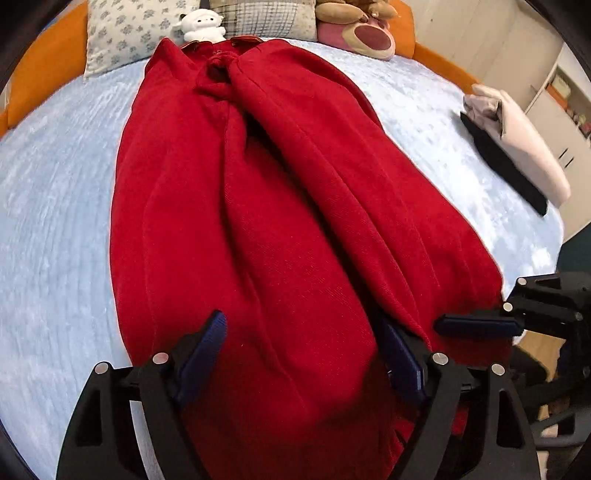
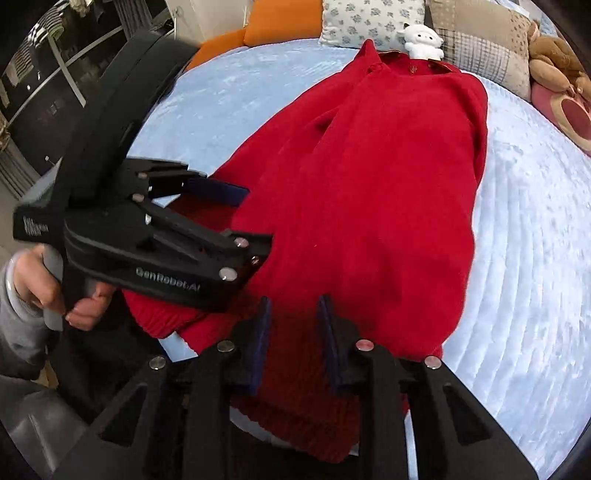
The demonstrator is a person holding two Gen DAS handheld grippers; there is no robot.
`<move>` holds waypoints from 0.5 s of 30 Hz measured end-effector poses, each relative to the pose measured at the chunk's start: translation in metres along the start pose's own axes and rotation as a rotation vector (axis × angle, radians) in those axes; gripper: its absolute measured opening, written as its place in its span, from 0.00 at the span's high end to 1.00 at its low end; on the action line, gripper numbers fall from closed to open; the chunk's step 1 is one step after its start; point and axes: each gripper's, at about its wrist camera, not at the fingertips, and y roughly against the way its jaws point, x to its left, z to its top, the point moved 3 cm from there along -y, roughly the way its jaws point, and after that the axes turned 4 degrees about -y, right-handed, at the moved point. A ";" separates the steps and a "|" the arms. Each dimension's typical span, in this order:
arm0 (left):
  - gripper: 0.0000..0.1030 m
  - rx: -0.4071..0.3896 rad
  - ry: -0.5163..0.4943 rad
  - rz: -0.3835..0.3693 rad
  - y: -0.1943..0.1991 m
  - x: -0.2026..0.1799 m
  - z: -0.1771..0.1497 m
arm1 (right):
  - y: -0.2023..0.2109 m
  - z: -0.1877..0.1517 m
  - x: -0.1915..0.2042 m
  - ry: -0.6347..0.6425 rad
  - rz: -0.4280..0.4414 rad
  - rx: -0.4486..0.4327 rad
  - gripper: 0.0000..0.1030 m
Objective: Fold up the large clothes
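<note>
A large red sweater lies lengthwise on the pale blue bed, collar at the far end, both sides folded in over the middle. My left gripper is open, its fingers spread wide over the near hem. It also shows in the right wrist view at the sweater's left hem. My right gripper is open with a narrow gap over the ribbed hem of the sweater. One of its blue fingers shows at the sweater's right edge.
Pillows, a white plush toy and a brown and pink plush line the orange headboard. A folded stack of dark and cream clothes lies at the bed's right edge. Cabinets stand beyond.
</note>
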 end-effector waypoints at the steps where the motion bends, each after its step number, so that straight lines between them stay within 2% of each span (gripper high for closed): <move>1: 0.17 0.013 0.025 -0.037 0.005 0.005 0.001 | 0.008 0.004 -0.005 -0.035 0.040 -0.013 0.62; 2: 0.15 0.027 0.052 -0.093 0.010 0.009 0.004 | 0.018 0.007 -0.013 -0.062 0.075 -0.029 0.56; 3: 0.13 0.017 0.087 -0.175 0.022 0.021 0.009 | 0.027 0.014 -0.021 -0.083 0.111 -0.052 0.38; 4: 0.10 -0.009 0.110 -0.224 0.034 0.029 0.016 | 0.041 0.026 -0.032 -0.108 0.160 -0.094 0.25; 6: 0.07 -0.083 0.144 -0.288 0.059 0.057 0.046 | 0.061 0.055 -0.057 -0.150 0.229 -0.164 0.24; 8: 0.03 -0.140 0.145 -0.273 0.069 0.086 0.085 | 0.069 0.096 -0.095 -0.208 0.293 -0.215 0.24; 9: 0.03 -0.168 0.137 -0.289 0.067 0.107 0.114 | 0.069 0.116 -0.115 -0.248 0.324 -0.240 0.23; 12: 0.03 -0.190 0.189 -0.283 0.039 0.169 0.184 | 0.051 0.179 -0.182 -0.391 0.484 -0.275 0.20; 13: 0.03 -0.186 0.211 -0.270 0.025 0.194 0.205 | 0.038 0.200 -0.209 -0.441 0.510 -0.275 0.20; 15: 0.03 -0.186 0.251 -0.220 -0.008 0.247 0.243 | 0.010 0.239 -0.255 -0.501 0.507 -0.270 0.20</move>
